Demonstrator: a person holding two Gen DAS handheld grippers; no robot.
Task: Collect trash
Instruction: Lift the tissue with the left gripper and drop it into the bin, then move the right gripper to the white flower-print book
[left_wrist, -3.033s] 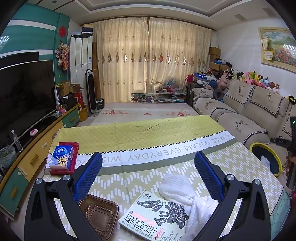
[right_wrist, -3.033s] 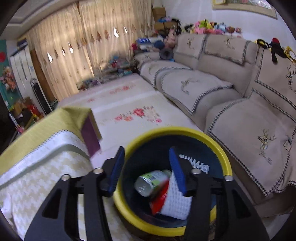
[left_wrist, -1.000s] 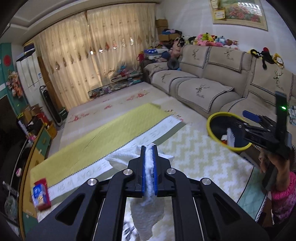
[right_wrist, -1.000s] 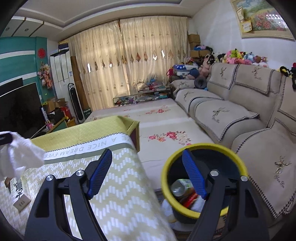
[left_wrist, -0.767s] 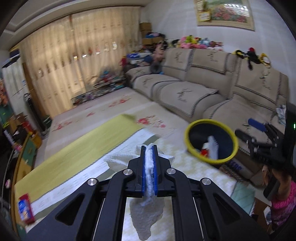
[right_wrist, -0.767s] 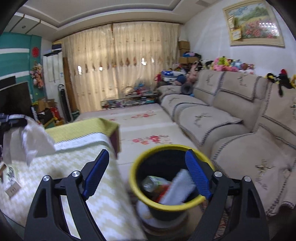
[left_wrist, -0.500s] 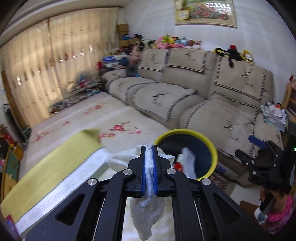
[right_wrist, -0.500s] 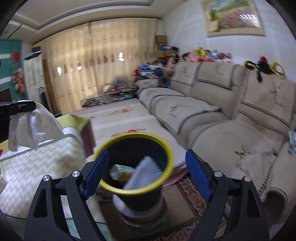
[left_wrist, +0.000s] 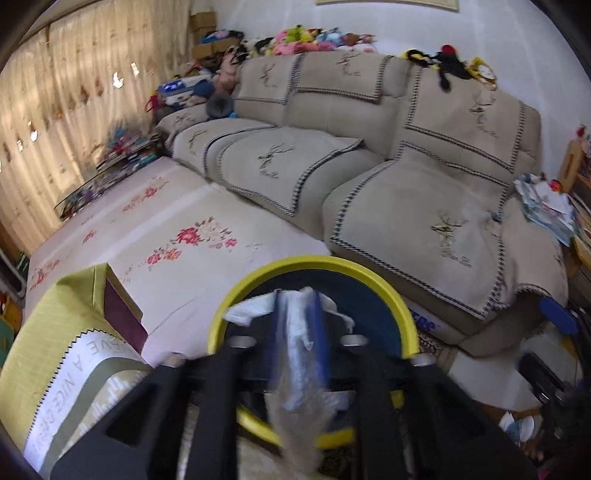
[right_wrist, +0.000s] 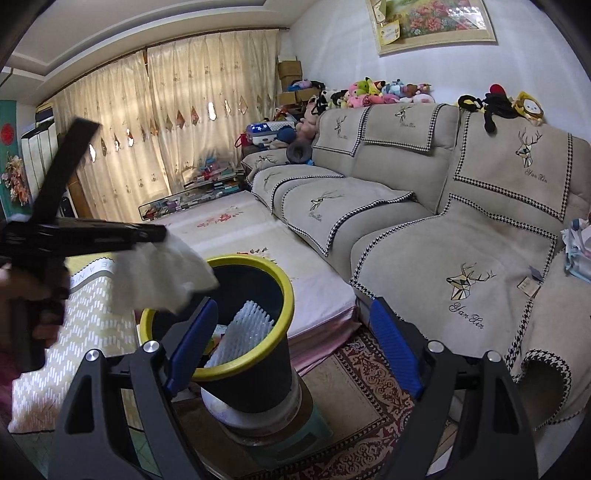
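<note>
- The left gripper (left_wrist: 297, 332) hangs over the mouth of the bin (right_wrist: 255, 373), its jaws opening; the white tissue (left_wrist: 299, 354) lies between the blue pads, draped downward in a long strip.
- In the left wrist view the pads look parted from the tissue, though blur makes it hard to say whether one pad yet touches it.
- From the right wrist view the tissue (right_wrist: 162, 273) bulges out below the left gripper's tip, overlapping the near left part of the bin's yellow rim rather than its centre.
- The relation that matters: the bin opening lies straight below and a little ahead of the tissue, so the drop should land inside, but the wad's edge toward the table (right_wrist: 74, 325) may catch on the rim.
- The right gripper (right_wrist: 291, 347) stands wide apart and empty, pointing at the bin from beside it; its left pad is in front of the rim.
- The bin already holds a white mesh sleeve (right_wrist: 240, 334) and other scraps.
- The left hand is the one acting; the right only waits nearby.
</note>
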